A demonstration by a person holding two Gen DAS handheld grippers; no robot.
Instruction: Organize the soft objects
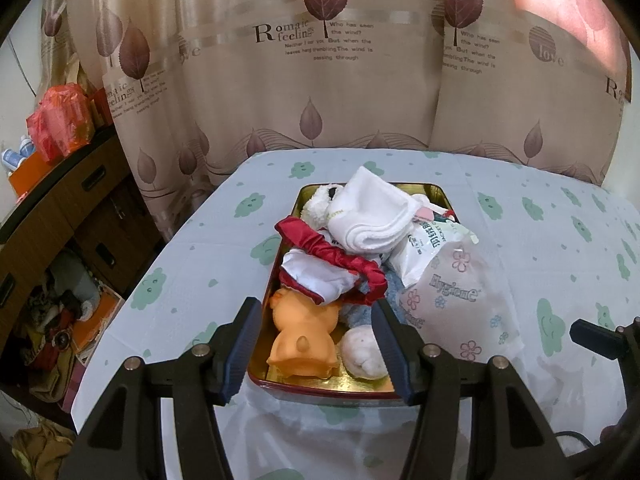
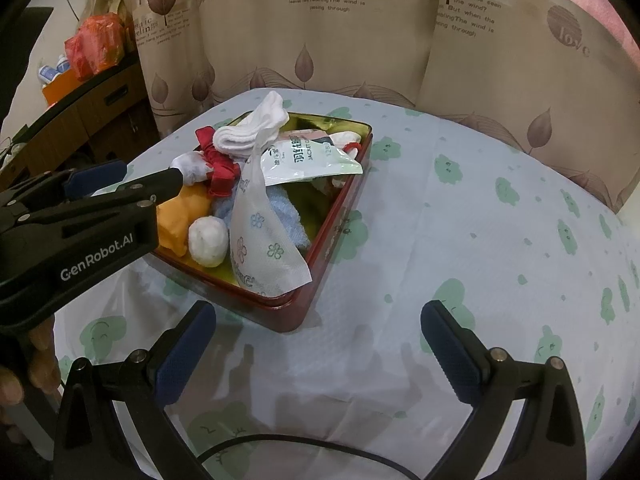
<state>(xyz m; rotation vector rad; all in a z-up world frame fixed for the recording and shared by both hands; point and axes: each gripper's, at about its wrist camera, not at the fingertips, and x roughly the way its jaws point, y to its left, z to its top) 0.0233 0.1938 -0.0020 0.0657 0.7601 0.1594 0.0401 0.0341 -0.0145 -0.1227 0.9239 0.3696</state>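
Fluffy socks [image 1: 370, 216] in glossy tin [image 1: 280, 256]

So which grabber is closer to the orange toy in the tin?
The left one. The left gripper is open right over the orange toy at the near end of the tin. The right gripper is open over bare tablecloth, outside the tin.
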